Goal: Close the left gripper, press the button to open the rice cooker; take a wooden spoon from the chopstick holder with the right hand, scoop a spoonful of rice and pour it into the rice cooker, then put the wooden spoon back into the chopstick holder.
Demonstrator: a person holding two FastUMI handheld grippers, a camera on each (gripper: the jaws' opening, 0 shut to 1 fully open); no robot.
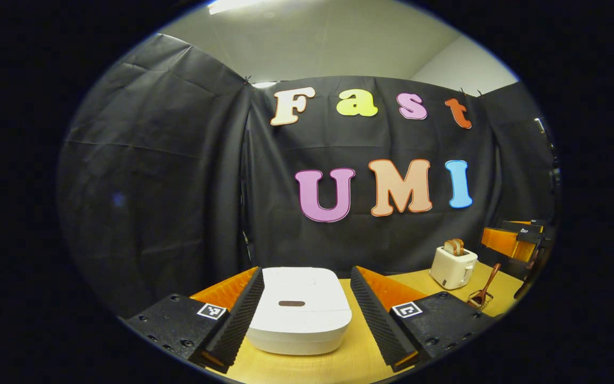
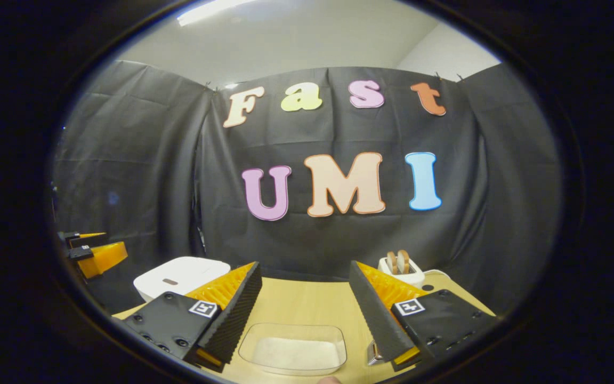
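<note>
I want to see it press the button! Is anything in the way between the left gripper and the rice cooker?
Nothing visible. The left gripper is open, with the closed rice cooker straight ahead between its fingers.

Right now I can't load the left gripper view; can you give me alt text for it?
The left gripper is open, its two fingers spread either side of a closed white rice cooker on a wooden table. Farther right stand a white toaster with bread in it and a wooden spoon upright in a chopstick holder, with the right gripper at the edge.
</note>
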